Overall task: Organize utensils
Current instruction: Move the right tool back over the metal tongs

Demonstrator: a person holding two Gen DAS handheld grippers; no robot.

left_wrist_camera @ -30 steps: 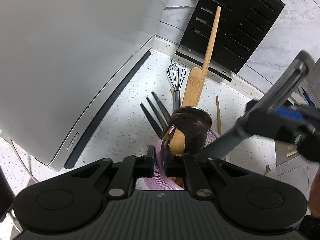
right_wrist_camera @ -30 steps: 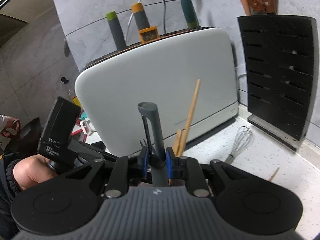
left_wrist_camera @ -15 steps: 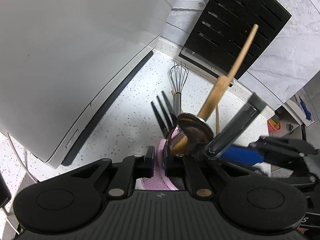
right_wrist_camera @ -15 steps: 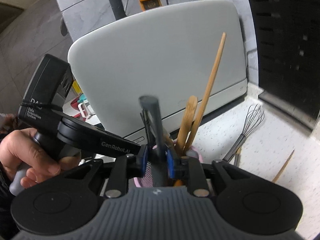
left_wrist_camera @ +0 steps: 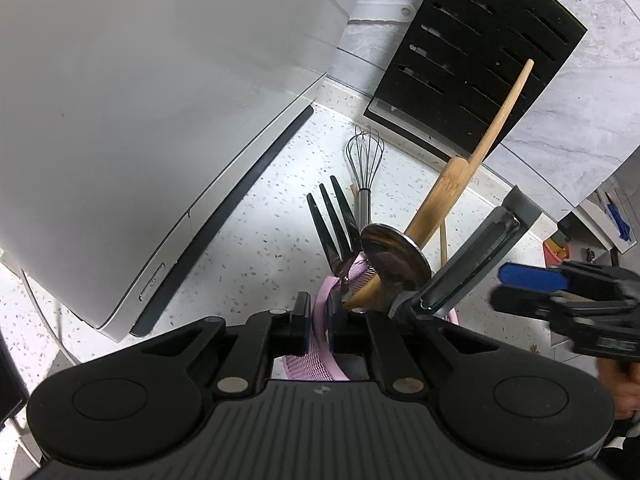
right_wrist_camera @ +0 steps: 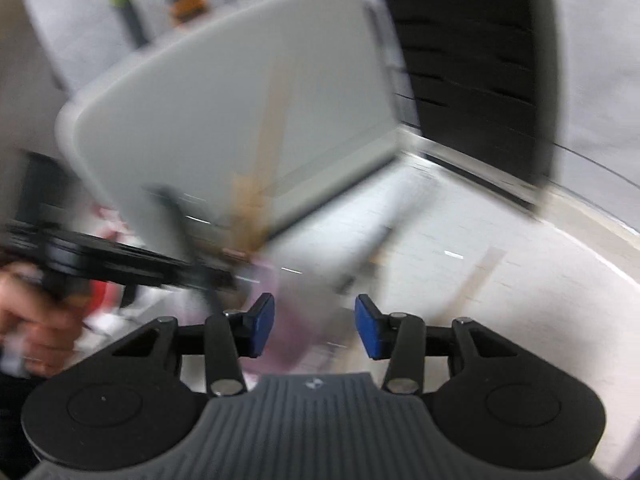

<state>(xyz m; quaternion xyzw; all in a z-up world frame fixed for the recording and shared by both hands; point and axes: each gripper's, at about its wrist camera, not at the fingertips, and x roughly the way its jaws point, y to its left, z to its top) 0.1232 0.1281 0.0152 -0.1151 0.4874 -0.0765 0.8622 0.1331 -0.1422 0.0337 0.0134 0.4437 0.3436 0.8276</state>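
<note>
My left gripper [left_wrist_camera: 318, 326] is shut on the rim of a pink mesh utensil cup [left_wrist_camera: 320, 364]. The cup holds a black fork [left_wrist_camera: 334, 220], a wooden spoon [left_wrist_camera: 464, 176], a dark ladle bowl [left_wrist_camera: 394, 252] and a grey-handled utensil [left_wrist_camera: 476, 260] that leans right. My right gripper [right_wrist_camera: 315, 330] is open and empty; in the left wrist view it [left_wrist_camera: 532, 284] is to the right of the cup, apart from the grey handle. The right wrist view is blurred by motion; the cup [right_wrist_camera: 296, 320] shows faintly behind its blue pads [right_wrist_camera: 262, 318].
A large white appliance [left_wrist_camera: 140, 120] stands to the left. A black slotted knife block [left_wrist_camera: 476, 52] is against the back wall. A wire whisk [left_wrist_camera: 365, 168] and a wooden stick [left_wrist_camera: 443, 240] lie on the speckled counter [left_wrist_camera: 256, 240] behind the cup.
My right gripper has opened and let go of the grey-handled utensil, which now stands in the cup. The right gripper has pulled back to the right. The left gripper still holds the cup.
</note>
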